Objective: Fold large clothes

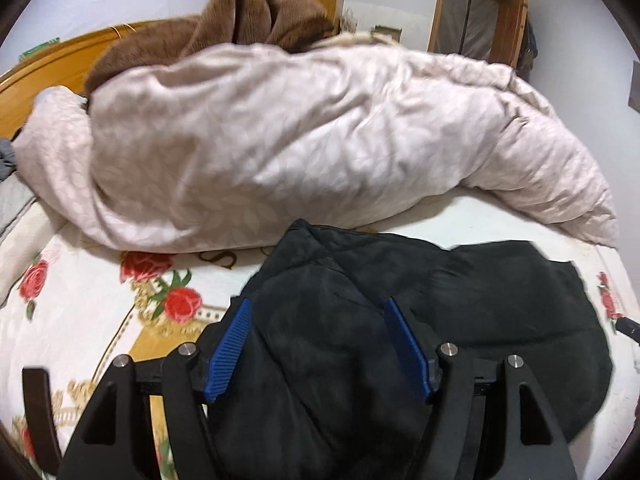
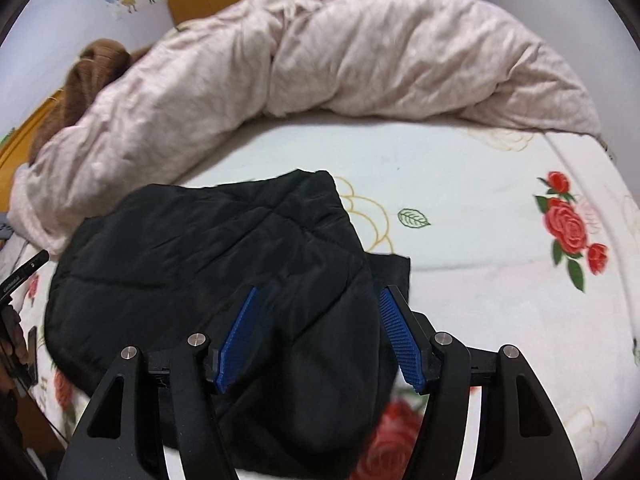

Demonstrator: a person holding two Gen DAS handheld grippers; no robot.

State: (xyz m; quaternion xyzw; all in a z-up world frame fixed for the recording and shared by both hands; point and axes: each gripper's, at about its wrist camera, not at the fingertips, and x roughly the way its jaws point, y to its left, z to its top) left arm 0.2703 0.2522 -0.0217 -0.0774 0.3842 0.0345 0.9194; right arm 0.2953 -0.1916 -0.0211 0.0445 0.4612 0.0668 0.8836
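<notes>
Both tongs stand wide: the left tongs (image 1: pixel 318 346) and right tongs (image 2: pixel 318 336) hang over one black padded jacket (image 1: pixel 400 320), their blue pads clear of the cloth, gripping nothing. That jacket lies bunched at the near edge of the bed (image 2: pixel 460 184), on its rose-printed sheet. One pale quilt (image 1: pixel 280 140) is heaped along the far edge. Only the left view shows the doorway (image 1: pixel 472 16); one brown blanket (image 1: pixel 240 16) is mostly hidden in the right view. The jacket's near part is cut off.
</notes>
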